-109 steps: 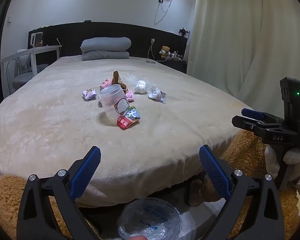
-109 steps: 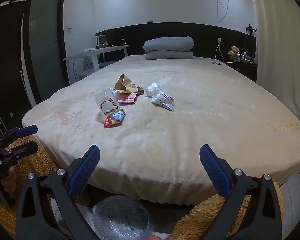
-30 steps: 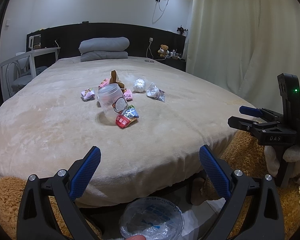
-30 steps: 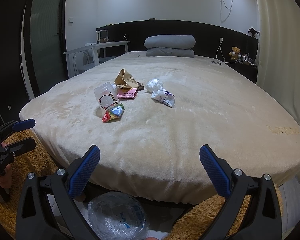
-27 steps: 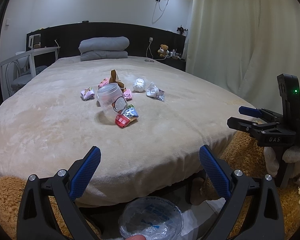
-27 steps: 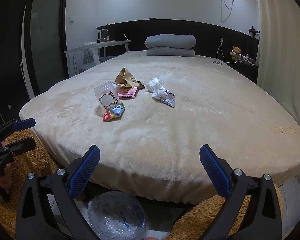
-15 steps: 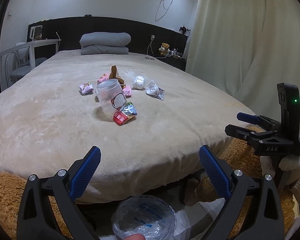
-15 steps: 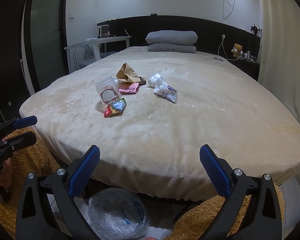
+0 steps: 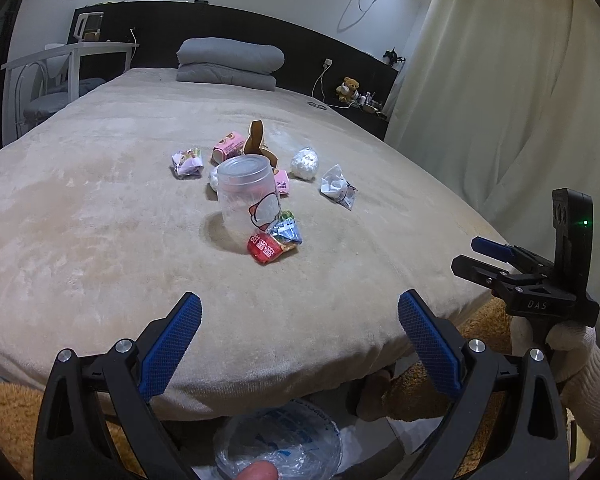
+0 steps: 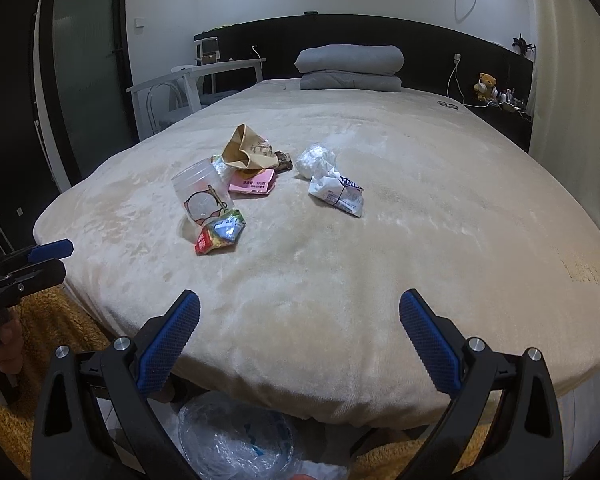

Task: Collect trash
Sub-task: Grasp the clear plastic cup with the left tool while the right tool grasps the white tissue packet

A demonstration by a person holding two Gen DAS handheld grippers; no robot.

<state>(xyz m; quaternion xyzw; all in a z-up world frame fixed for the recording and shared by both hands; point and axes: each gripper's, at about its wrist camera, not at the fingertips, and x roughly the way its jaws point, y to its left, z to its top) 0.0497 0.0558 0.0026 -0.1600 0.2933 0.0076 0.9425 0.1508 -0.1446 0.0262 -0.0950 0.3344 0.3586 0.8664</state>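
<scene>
Trash lies in a cluster mid-bed: a clear plastic cup (image 9: 249, 196) (image 10: 202, 196), a red and green snack wrapper (image 9: 275, 240) (image 10: 219, 236), a brown paper bag (image 10: 246, 148), a pink packet (image 10: 253, 184), a white crumpled wrapper (image 9: 338, 187) (image 10: 336, 192) and a white paper ball (image 9: 305, 163). My left gripper (image 9: 299, 340) is open and empty over the bed's near edge. My right gripper (image 10: 299, 340) is open and empty, also at the near edge. A bin lined with a clear bag (image 9: 278, 440) (image 10: 236, 436) sits on the floor below both.
The beige bed (image 9: 80, 220) fills the view, with folded grey bedding (image 9: 230, 64) at the headboard. A white desk and chair (image 10: 188, 88) stand left, curtains (image 9: 500, 80) right. A brown fluffy rug (image 10: 52, 328) lies under the bed edge.
Both grippers have risen and moved a little closer over the bed's edge, so the trash looks nearer. Both stay open and empty.
</scene>
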